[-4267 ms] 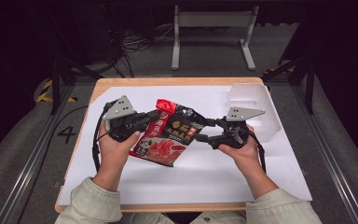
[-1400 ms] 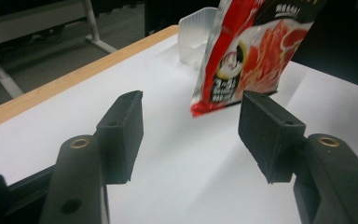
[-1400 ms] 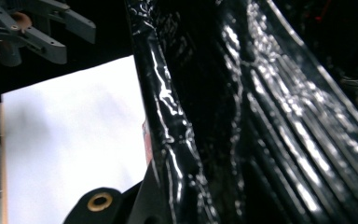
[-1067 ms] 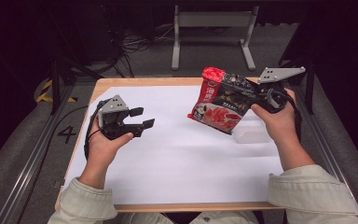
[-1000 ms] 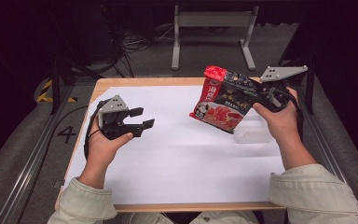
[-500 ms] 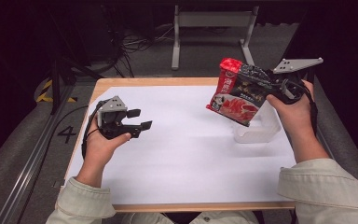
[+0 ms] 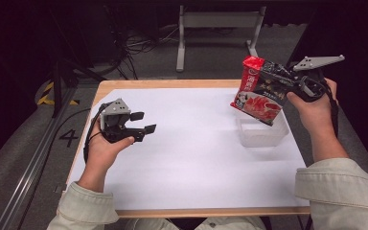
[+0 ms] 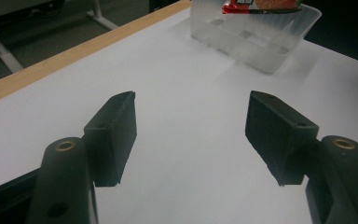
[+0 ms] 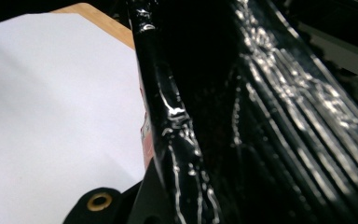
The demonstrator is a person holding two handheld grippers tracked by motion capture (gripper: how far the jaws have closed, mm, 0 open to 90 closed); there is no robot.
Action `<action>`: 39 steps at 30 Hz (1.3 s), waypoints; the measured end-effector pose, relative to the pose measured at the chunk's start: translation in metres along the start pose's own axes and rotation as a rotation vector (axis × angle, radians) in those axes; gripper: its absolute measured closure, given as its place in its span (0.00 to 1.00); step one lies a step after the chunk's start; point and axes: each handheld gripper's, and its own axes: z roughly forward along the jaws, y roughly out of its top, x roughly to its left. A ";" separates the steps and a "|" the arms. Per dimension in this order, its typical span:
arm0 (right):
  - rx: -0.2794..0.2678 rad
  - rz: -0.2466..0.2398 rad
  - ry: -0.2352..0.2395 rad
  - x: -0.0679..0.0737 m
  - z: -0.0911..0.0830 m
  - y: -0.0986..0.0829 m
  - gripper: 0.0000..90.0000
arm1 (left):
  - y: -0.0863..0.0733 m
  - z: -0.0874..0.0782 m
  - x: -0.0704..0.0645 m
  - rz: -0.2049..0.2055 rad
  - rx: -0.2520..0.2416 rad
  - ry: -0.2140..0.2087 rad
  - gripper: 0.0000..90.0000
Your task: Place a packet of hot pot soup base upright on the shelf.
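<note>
Right gripper point(image 7: 287, 82) clamps the red-black packet point(image 7: 260, 90) tilted, just above the clear container point(image 7: 263, 135). Left gripper point(image 7: 143, 122) wide open, holding nothing, over the surface point(image 7: 182, 158).

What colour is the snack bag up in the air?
The snack bag is red and black with a red top, best seen in the high view.

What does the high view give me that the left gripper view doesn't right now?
High view alone: the right gripper shut on the snack packet, held above the clear bin, plus both hands and the left gripper's body.
Left gripper view alone: a close look at the left gripper with its jaws wide apart and nothing between them, and the bin's inner dividers.
Both: the white table, the bin, the packet over it.
</note>
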 end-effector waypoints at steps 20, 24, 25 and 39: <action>0.072 0.008 -0.064 -0.013 0.001 -0.007 0.93 | -0.001 0.000 0.000 0.002 0.008 0.002 0.38; 0.079 0.013 -0.060 -0.013 0.003 -0.008 0.93 | -0.001 0.000 0.000 0.003 0.007 0.002 0.38; 0.081 0.015 -0.057 -0.013 0.003 -0.009 0.93 | -0.001 0.000 0.000 -0.001 0.008 0.002 0.38; 0.104 0.026 -0.047 -0.017 0.015 -0.023 0.93 | 0.000 0.001 0.000 0.010 0.015 -0.002 0.38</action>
